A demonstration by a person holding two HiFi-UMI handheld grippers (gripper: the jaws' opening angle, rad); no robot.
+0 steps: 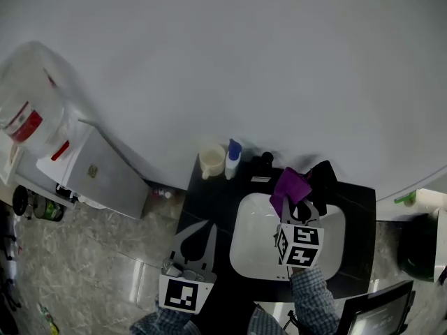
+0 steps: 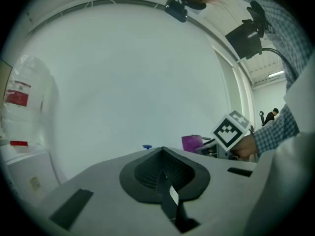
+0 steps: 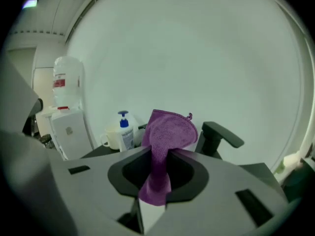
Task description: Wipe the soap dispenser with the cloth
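Landmark: white sink [image 1: 246, 253], set in the black tabletop [image 1: 209, 204].

Right gripper [image 1: 294, 211]: over the back half of the sink, jaws clamped on the purple cloth [image 1: 289, 185]. In the right gripper view the cloth [image 3: 167, 132] rises between the jaws and fans out above their tips. Its lower end hangs down into the recess behind them. The cloth is held in the air above the sink's back rim, just beside the black faucet [image 1: 323, 175]. It is well apart from the dispenser [image 1: 232, 160].

Dispenser: white bottle with a blue pump, upright on the tabletop behind the sink's back-left corner. In the right gripper view the dispenser [image 3: 125, 132] stands left of the cloth, and the faucet [image 3: 219, 136] stands right of it.

Mug [image 1: 211, 160]: cream, just beside the dispenser, on the side away from the sink. Whether the two touch cannot be told.

Left gripper [image 1: 205, 229]: over the tabletop off the sink's left rim, jaws together with nothing between them. In the left gripper view its closed tips [image 2: 162, 154] point at the white wall. The right gripper's marker cube [image 2: 231, 130] shows to the right of them, with the cloth [image 2: 191, 142] beside it.

Water cooler [image 1: 98, 169]: on the floor, well to the left of the sink, with a clear bottle [image 1: 31, 96] on top.
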